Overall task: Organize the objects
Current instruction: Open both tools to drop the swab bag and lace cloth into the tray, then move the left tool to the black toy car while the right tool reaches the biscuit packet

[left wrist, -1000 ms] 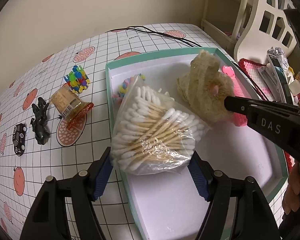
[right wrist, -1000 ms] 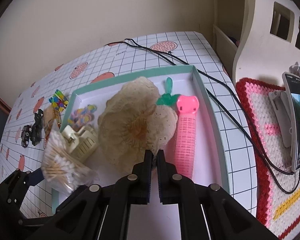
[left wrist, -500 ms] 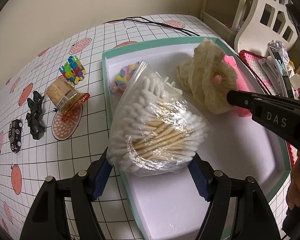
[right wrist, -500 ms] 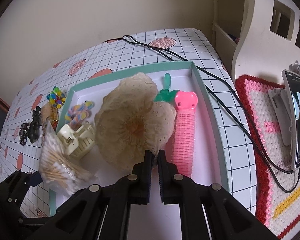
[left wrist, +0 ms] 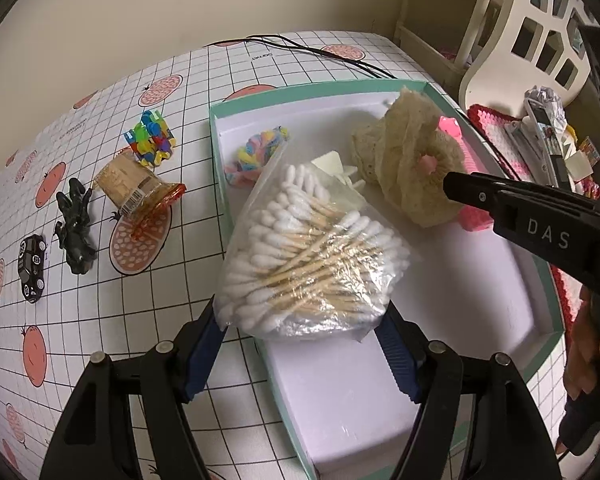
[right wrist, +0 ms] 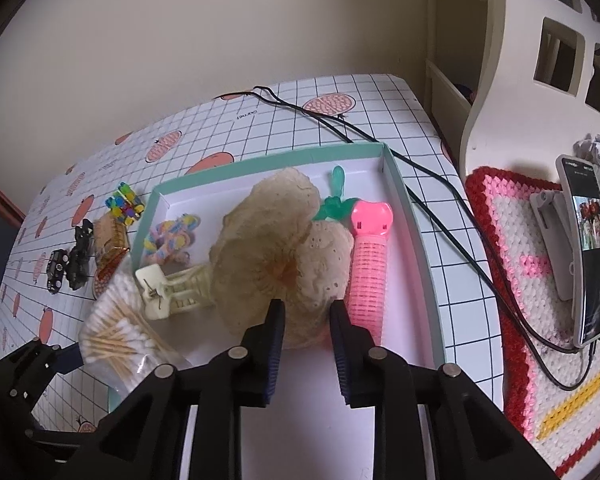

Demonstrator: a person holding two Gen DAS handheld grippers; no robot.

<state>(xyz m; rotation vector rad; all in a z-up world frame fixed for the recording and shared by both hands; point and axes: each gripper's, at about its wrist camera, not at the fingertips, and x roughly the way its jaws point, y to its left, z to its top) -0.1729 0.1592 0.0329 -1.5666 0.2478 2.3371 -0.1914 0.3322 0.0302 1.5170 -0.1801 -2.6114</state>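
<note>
My left gripper [left wrist: 302, 334] is shut on a clear bag of cotton swabs [left wrist: 312, 256] and holds it over the left rim of the teal box [left wrist: 216, 160]. The bag also shows in the right wrist view [right wrist: 116, 328]. My right gripper [right wrist: 306, 320] is open, its jaws on either side of a beige lace scrunchie [right wrist: 276, 248] lying in the box [right wrist: 404, 216]. Also in the box are a pink hair roller [right wrist: 368, 264], a cream claw clip [right wrist: 172, 288] and pastel hair ties [right wrist: 168, 240].
Left of the box on the gridded tablecloth lie a colourful block toy [left wrist: 150, 142], an orange-lidded container [left wrist: 140, 190], a black figure [left wrist: 74, 228] and a toy car [left wrist: 32, 268]. Black cables [right wrist: 440, 192] run right of the box. A phone [right wrist: 588, 252] stands on a crocheted mat.
My right gripper has opened and let go of the scrunchie. My left gripper still holds the swab bag, which has shifted slightly over the box rim.
</note>
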